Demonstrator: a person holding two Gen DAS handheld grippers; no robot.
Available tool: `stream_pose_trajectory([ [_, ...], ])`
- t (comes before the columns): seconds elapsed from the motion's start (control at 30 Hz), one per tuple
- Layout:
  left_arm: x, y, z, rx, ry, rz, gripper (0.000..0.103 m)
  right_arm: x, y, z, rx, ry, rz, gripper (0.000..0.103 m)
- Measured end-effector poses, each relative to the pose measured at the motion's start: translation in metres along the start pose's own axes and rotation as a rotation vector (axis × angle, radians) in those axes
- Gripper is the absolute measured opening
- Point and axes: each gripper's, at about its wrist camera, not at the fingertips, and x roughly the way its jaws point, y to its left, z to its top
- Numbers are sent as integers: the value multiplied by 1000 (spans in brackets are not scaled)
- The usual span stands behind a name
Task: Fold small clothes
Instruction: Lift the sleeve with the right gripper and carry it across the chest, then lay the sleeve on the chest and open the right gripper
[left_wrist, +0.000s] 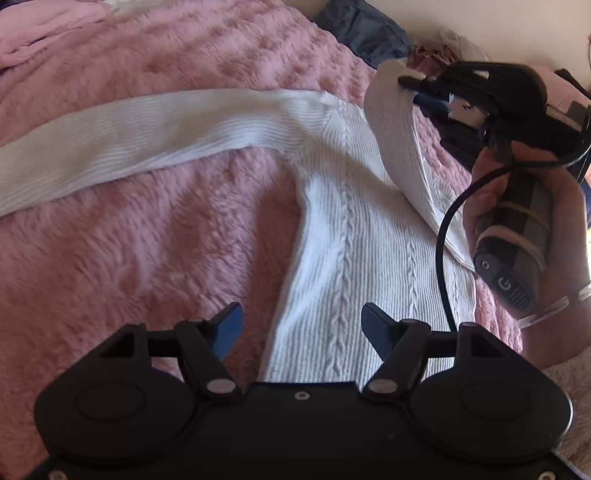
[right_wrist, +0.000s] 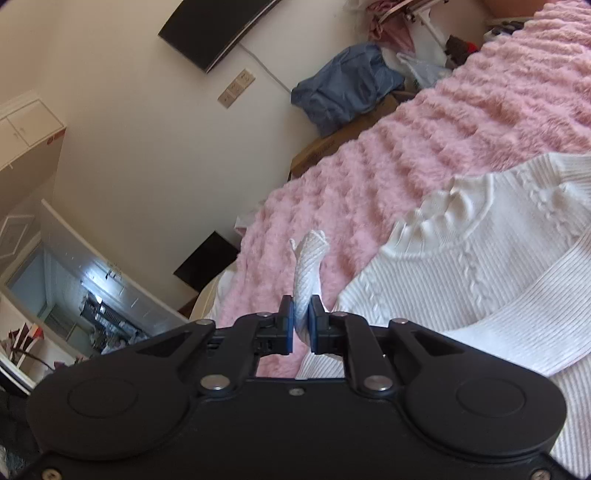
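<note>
The right gripper (right_wrist: 300, 323) is clamped on the soft, limp white sweater's (left_wrist: 354, 236) sleeve cuff (right_wrist: 308, 273), while the left gripper (left_wrist: 302, 325) is held wide open, empty.

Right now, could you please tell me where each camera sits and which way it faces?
Left wrist: on the left tool, jaws open and empty, looking down at the white sweater on the pink blanket; the right hand and right tool show.
Right wrist: on the right tool, aimed across the bed toward the wall, shut on the sleeve.
Shared: sweater, blanket, right tool.
</note>
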Motion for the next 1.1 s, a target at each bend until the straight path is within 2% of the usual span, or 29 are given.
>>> stream_pose_trajectory([
  [0.17,-24,18,4,-59,-47,32,75,33,-1,-28,-48,112,-22,12],
  [0.33,-45,25,10,-73,-95,54,75,54,-12,-50,-21,214,-32,13],
  [0.4,-52,30,17,-54,-128,54,75,57,-13,-53,-3,275,-19,23],
  [0.47,-57,20,29,-17,-171,44,75,49,-14,-50,20,311,37,46],
  [0.6,-47,-4,59,69,-230,-19,75,4,-16,-26,-39,226,54,47],
  [0.7,-22,-19,80,108,-236,-72,75,-28,-34,3,-154,142,-67,52],
  [0.77,-1,-25,93,124,-218,-37,75,-40,-46,17,-282,117,-168,53],
  [0.83,27,-26,103,113,-178,19,75,-48,-63,27,-337,117,-252,53],
  [0.9,44,-23,103,104,-157,39,75,-57,-83,34,-312,127,-290,53],
  [1.0,57,-25,100,129,-152,119,73,-71,-100,35,-294,124,-318,53],
  [1.1,72,-20,103,141,-152,88,68,-77,-109,31,-287,127,-321,53],
])
